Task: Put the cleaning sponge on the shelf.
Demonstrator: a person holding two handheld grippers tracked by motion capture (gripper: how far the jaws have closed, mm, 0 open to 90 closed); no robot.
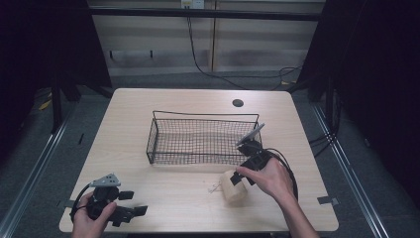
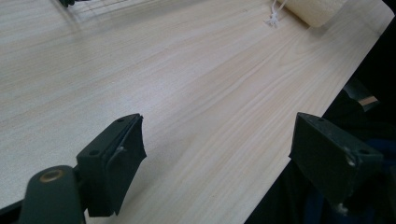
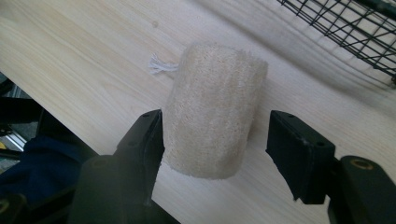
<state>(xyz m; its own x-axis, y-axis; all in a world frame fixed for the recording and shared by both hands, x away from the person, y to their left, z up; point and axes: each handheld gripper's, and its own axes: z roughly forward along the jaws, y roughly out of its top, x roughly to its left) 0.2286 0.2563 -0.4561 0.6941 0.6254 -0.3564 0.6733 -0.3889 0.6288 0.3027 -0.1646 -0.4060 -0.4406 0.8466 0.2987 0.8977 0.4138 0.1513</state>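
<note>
Dim room, dark curtains on both sides, pale panels and a few loose cables at the back, and a light wood tabletop [image 1: 148, 198] in the middle of it all.

Far left, near the front corner, the left gripper [image 1: 132, 203] sits low over bare wood with its jaws wide apart and nothing between them. Looks parked to me, kept out of the way while the other hand works. Its own view looks along the wood grain, with the loofah [image 2: 315, 10] well off near the far edge.

Moving right, the wire basket [image 1: 203, 141] stands in the middle of the tabletop, long side facing the person, and looks empty as far as I can tell. My guess is it's the drop-off spot, since it's just behind the action.

Then the loofah [image 3: 212, 109], a stubby beige roll with a bit of white string [image 3: 161, 66] poking out one end. It's lying on the tabletop just in front of the basket's right corner.

Right gripper [image 3: 215, 144] is straddling it. The left jaw is touching or nearly touching the side of the roll, but the right jaw stands clearly off it with wood showing in the gap. So not clamped, jaws apart around it. In the high view the right hand [image 1: 267, 178] comes at it from the basket side, angled down, which makes sense for pinching it across its width.
</note>
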